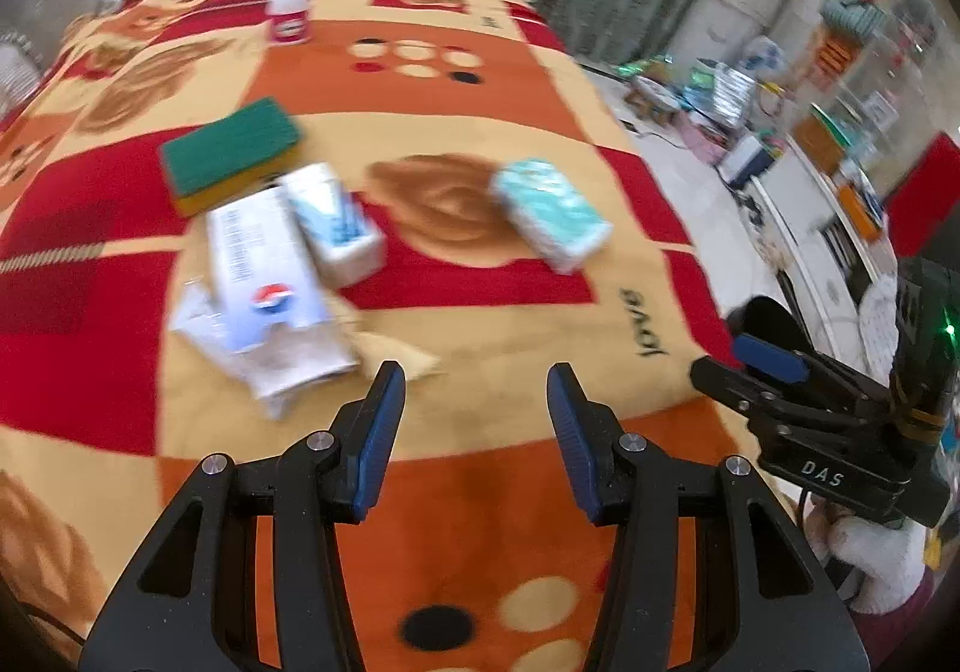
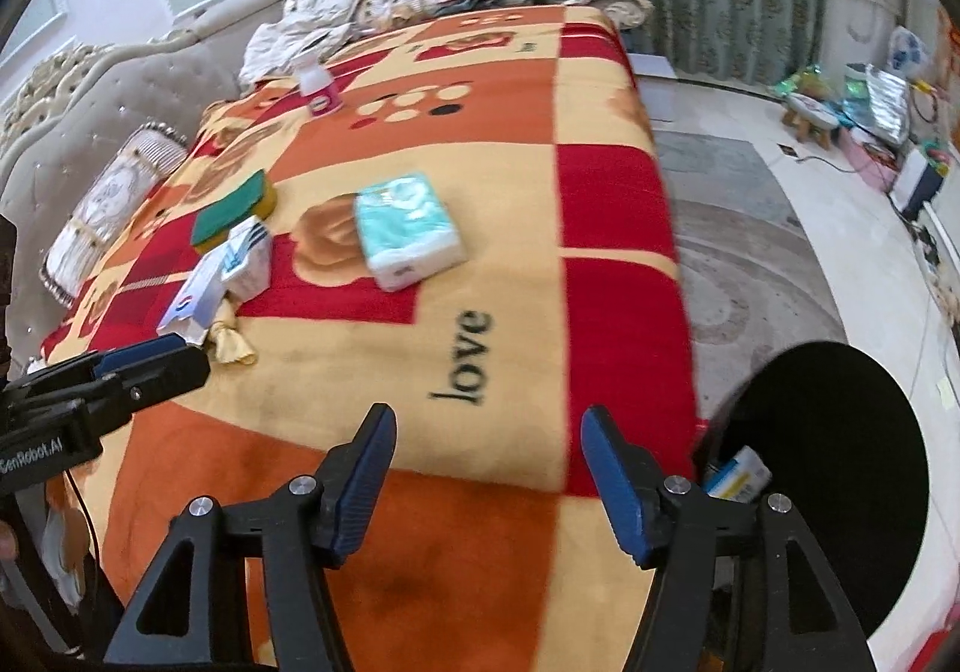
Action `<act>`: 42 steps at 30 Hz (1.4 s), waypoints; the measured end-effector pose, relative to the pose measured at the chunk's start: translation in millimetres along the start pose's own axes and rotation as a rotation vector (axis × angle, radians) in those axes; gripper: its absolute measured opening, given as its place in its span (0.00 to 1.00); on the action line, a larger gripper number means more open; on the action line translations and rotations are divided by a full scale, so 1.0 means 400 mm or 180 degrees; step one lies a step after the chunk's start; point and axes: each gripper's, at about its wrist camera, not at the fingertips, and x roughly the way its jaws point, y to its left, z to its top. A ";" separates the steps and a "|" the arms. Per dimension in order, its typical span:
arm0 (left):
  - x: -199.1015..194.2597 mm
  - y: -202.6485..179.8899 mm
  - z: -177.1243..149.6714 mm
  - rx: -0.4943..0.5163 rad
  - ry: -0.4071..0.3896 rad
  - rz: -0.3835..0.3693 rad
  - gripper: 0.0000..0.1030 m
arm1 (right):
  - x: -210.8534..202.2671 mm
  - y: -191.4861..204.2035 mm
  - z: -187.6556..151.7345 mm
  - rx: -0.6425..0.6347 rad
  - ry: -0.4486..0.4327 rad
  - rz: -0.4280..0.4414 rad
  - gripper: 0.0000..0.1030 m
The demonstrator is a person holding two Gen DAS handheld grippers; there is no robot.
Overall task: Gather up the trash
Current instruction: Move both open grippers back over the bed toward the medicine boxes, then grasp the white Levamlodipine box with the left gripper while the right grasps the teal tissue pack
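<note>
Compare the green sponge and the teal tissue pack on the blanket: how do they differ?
The green sponge has a dark green top over a yellow layer; the teal tissue pack is pale teal and white in a printed wrapper. The sponge touches the small white pack beside it; the tissue pack lies alone. The sponge looks smaller than the tissue pack. Both are rectangular blocks lying flat on the blanket.

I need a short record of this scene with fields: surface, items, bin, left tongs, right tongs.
surface: patterned blanket on a bed
items: green sponge, white bottle, teal tissue pack, small carton, Pepsi wrapper, yellow wrapper
bin: black bin beside the bed, a box inside
left tongs: open, holding nothing
right tongs: open, holding nothing
</note>
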 end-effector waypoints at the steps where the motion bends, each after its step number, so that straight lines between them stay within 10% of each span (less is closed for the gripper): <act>1: -0.003 0.013 -0.001 -0.0037 -0.0004 0.0017 0.46 | 0.008 0.013 0.005 -0.0032 0.0012 0.0019 0.61; 14: -0.026 0.186 0.038 -0.0495 -0.0011 0.0044 0.47 | 0.106 0.103 0.095 -0.0306 0.0122 0.0080 0.68; 42: 0.121 0.250 0.141 -0.0633 0.0207 0.0132 0.49 | 0.302 0.109 0.243 -0.0579 0.0251 0.0000 0.75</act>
